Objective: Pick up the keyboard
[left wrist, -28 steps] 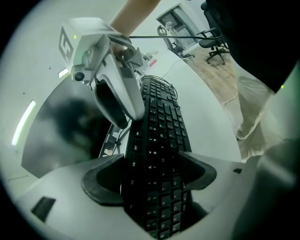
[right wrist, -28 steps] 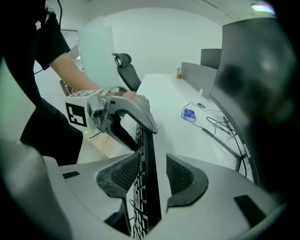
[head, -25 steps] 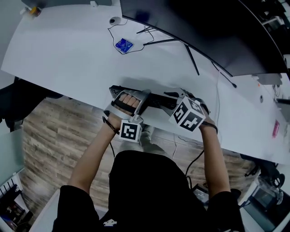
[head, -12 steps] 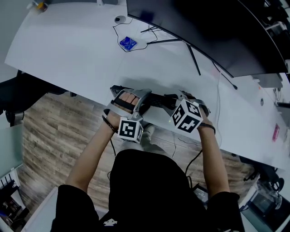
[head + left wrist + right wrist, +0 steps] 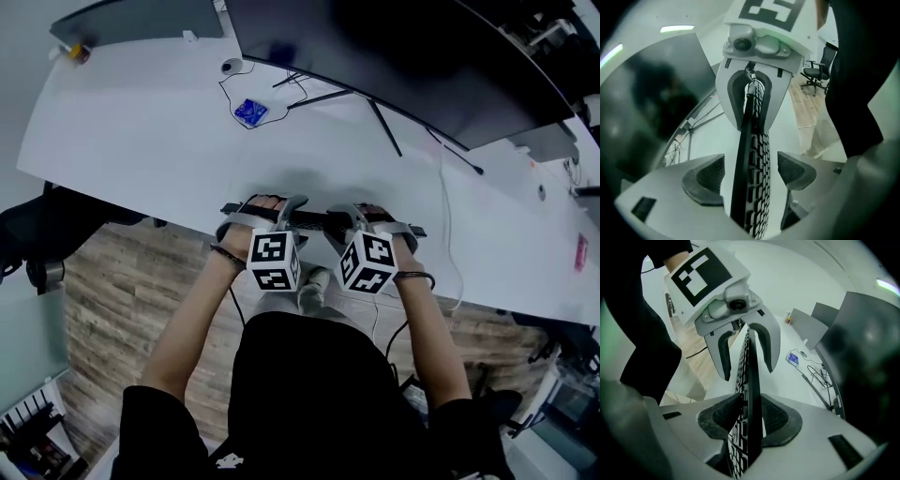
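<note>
Beyond keyboard [image 5: 315, 218], monitor [image 5: 394, 56], cables [image 5: 228, 82], blue packet [image 5: 249, 112]

The slim black keyboard [image 5: 319, 220] is positioned at the white tabletop's [image 5: 141, 127] near edge; the wide dark monitor [image 5: 394, 56] is set far behind.

- The keyboard [image 5: 757, 154] stands on edge and runs from near to far between the jaws of the left gripper [image 5: 752, 174].
- Both pads [image 5: 708, 174] stand clear of it, with a narrow gap on each side.
- The right gripper [image 5: 753, 123] straddles its far end.
- A dark monitor [image 5: 647, 103] is to the left; an office chair [image 5: 818, 74] is at the far right.
</note>
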A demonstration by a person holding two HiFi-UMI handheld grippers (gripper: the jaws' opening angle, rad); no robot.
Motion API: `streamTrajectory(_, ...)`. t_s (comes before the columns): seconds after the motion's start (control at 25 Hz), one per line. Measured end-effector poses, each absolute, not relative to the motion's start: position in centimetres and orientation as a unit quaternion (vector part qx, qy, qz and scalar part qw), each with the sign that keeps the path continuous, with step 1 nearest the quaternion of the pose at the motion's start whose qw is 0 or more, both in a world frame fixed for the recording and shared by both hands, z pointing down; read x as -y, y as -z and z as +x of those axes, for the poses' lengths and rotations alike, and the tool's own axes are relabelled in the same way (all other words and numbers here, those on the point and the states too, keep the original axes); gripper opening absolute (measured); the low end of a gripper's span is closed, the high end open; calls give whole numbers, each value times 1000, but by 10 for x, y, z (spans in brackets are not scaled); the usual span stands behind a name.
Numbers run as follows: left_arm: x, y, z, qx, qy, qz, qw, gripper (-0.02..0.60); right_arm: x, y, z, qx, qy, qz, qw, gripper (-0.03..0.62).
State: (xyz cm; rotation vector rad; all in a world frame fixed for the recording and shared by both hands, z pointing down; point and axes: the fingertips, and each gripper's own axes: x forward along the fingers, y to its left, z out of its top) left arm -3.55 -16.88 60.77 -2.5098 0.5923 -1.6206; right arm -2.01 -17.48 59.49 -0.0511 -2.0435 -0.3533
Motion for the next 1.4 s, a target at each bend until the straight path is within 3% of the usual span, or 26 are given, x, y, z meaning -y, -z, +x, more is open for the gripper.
streamTrajectory(0.2, 165, -623, -22, -132, 546, -827, -3, 367, 168, -595, -18, 848, 169, 2, 502, 135)
streamTrajectory(0.68, 141, -657, -24, -2, 631, -775, -46, 334, 162, -593, -15, 845, 186, 35, 500, 135)
streamTrajectory(0.8, 137, -662, -26, 17, 653, -757, -28, 243, 162, -593, -15, 846, 183, 42, 499, 133)
streamTrajectory(0.92, 140, -663, -26, 11, 656, -754, -29, 211, 163, -593, -15, 847, 182, 44, 497, 133)
streamTrajectory(1.12, 152, -663, -26, -20, 664, -747, -4, 95, 166, -593, -13, 847, 176, 48, 499, 133)
streamTrajectory(1.4, 154, -663, -23, -23, 662, -750, 4, 86, 165, -590, -10, 853, 161, 53, 494, 133)
